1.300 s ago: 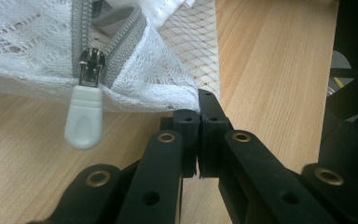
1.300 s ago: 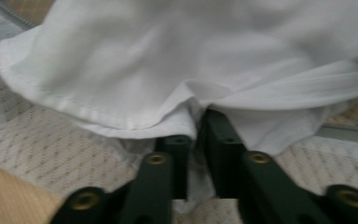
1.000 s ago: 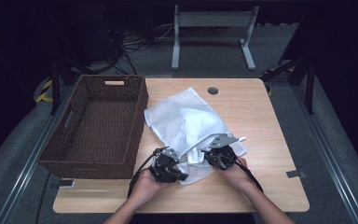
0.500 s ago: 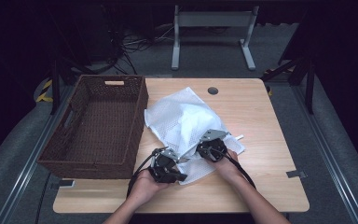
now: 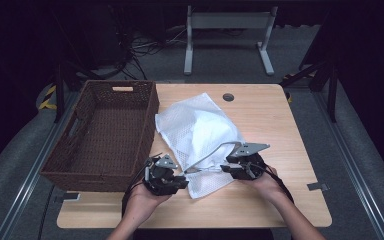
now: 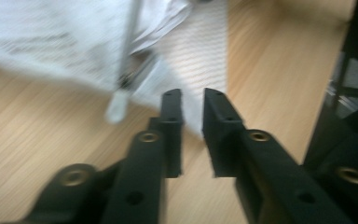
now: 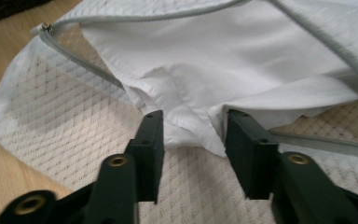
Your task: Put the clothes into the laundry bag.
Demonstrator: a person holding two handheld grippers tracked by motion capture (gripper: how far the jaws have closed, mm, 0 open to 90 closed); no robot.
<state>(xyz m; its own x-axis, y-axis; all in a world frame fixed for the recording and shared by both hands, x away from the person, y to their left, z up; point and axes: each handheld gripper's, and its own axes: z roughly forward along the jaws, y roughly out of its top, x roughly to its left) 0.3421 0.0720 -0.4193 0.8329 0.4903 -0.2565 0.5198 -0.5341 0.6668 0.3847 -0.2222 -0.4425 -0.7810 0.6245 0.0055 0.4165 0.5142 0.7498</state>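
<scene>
Both tongs work at the near edge of the white mesh laundry bag (image 5: 200,135) lying on the table (image 5: 280,205) beside the wicker basket (image 5: 100,135). Our left gripper (image 6: 192,100) has just been easing open — nothing clamped. Our right gripper (image 7: 193,126) has been opening too, jaws apart around the white garment (image 7: 223,60) in the unzipped mouth. We judge the next move — closing on that cloth.

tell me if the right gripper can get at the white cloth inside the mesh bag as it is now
Probably yes. The mesh bag lies unzipped, the white cloth pokes out of its mouth, and the right gripper, jaws just opening, already straddles a fold with nothing between.
</scene>
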